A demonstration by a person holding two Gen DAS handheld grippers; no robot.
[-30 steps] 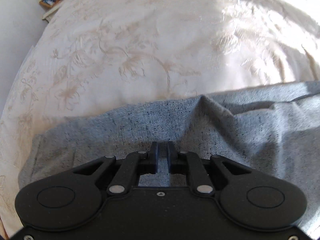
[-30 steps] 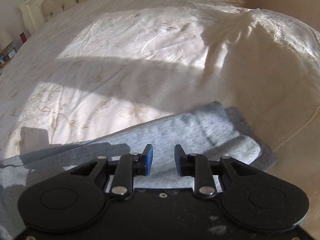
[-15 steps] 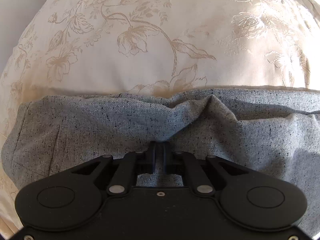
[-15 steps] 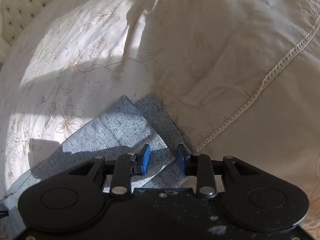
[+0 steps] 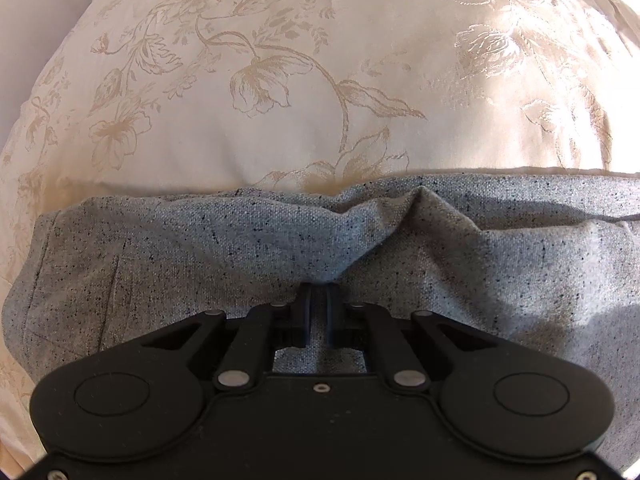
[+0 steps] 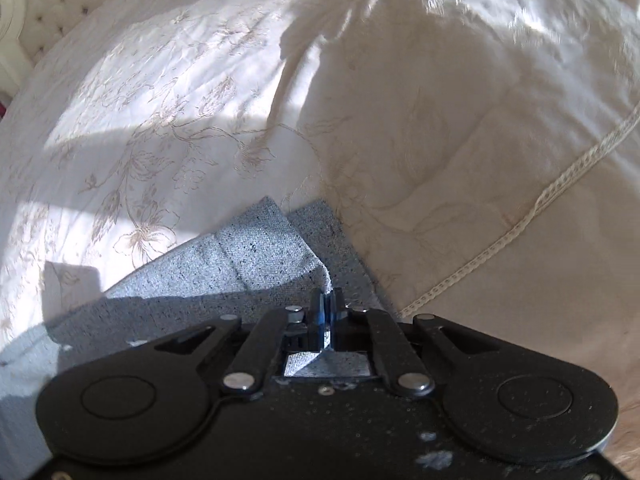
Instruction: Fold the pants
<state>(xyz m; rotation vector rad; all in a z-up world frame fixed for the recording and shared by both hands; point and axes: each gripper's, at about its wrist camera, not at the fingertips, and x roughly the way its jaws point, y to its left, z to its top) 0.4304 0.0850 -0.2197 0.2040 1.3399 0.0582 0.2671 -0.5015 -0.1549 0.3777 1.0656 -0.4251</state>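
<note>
Grey flecked cloth: the pants, lying flat on the bed, taken here as the landmark for every other entry.

Item, my left tool: tilted steeply down over the pants, near their far edge, both dark fingers drawn nearly together with a raised ridge of the grey cloth pinched between them. The cloth puckers into a small peak just beyond the tips. The tool's black body fills the lower part of the left wrist view.

Item, my right tool: also pitched steeply down, at the corner of the pants where two layers overlap. Its blue-padded fingers are pressed together, clamped on the corner of the upper layer, which lifts into a little point at the tips.

Item, bedspread: cream, with a woven floral pattern, under the pants and spreading beyond their far edge in both views. Sunlit in patches, shadowed near the pants.

Item, corded trim: a pale braided line running across the bedspread, to the right of the pants' corner and just beside it at its lower end.

Item, tufted headboard: cream, buttoned, well beyond the pants at the upper left of the right wrist view.
</note>
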